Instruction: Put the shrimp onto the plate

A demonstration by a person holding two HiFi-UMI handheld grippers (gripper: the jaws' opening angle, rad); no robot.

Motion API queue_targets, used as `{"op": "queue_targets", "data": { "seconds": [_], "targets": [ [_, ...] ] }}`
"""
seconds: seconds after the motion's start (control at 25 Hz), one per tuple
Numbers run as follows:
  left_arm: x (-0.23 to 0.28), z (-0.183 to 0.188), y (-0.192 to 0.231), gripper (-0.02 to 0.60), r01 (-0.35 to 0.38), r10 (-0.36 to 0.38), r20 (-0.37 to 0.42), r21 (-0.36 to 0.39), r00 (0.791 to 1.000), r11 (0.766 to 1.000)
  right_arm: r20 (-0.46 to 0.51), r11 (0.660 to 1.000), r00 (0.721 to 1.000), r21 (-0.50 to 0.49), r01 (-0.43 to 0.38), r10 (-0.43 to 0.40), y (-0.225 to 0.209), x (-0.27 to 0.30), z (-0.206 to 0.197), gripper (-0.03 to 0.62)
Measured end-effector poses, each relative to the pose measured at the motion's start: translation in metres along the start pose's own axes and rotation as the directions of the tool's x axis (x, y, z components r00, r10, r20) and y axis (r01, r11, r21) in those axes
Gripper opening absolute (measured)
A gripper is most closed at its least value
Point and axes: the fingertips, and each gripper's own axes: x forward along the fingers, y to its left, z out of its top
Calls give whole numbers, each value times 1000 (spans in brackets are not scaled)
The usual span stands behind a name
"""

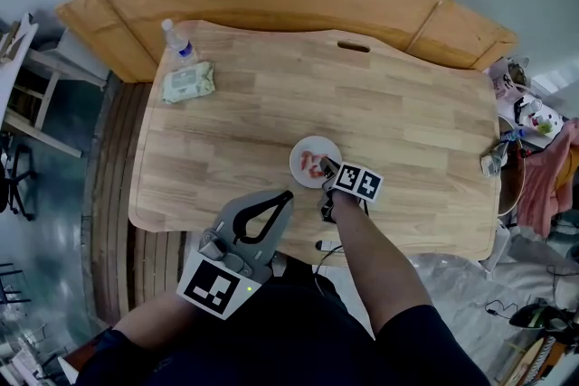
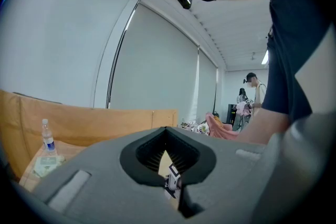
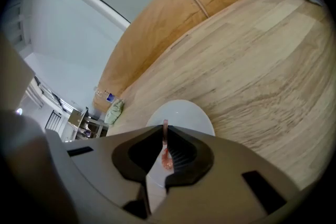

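Jaws of the left gripper (image 1: 287,194) met on nothing, at seven o'clock from the plate (image 1: 301,149). Over the plate, the right gripper (image 1: 327,166) pinched the shrimp (image 3: 166,159). Light, soft and slippery, it probably suited a gentle mid-body hold.

Left gripper (image 1: 286,196) hovering close to body at near table edge, jaws pointing up and right toward other gripper. Jaw tips meeting, nothing pinched between them. Left arm (image 1: 149,325) coming in from lower left, dark sleeve covering upper part.

Right forearm (image 1: 373,259) reaching forward from lower right, bare below short dark sleeve. Right gripper (image 1: 327,166) tilting downward, jaws pressing together on shrimp (image 3: 166,158). Right hand mostly hidden under marker cube (image 1: 357,183), so finger placement hard to judge.
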Motion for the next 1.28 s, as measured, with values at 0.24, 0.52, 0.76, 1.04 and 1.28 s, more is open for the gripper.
{"op": "queue_targets", "data": {
  "seconds": [0.24,0.52,0.76,1.04,1.28],
  "targets": [
    [-1,1,-1,5,2,-2,15,-16,1000,1000,-26,999,999,13,41,-41,-6,2,-3,35],
    [-4,0,2,6,-11,11,15,-29,1000,1000,-66,992,990,-32,126,-128,-17,4,-7,48],
    [-7,-3,0,5,-11,12,13,-32,1000,999,-116,981,979,-113,155,-168,-18,8,-16,93],
    [-12,-6,0,5,-12,13,11,-48,1000,999,-130,914,961,-361,185,-246,-10,8,-18,179],
    [-15,-4,-1,5,-12,13,22,-48,1000,999,-107,834,953,-519,189,-283,-1,3,-16,202]
  ]
}}
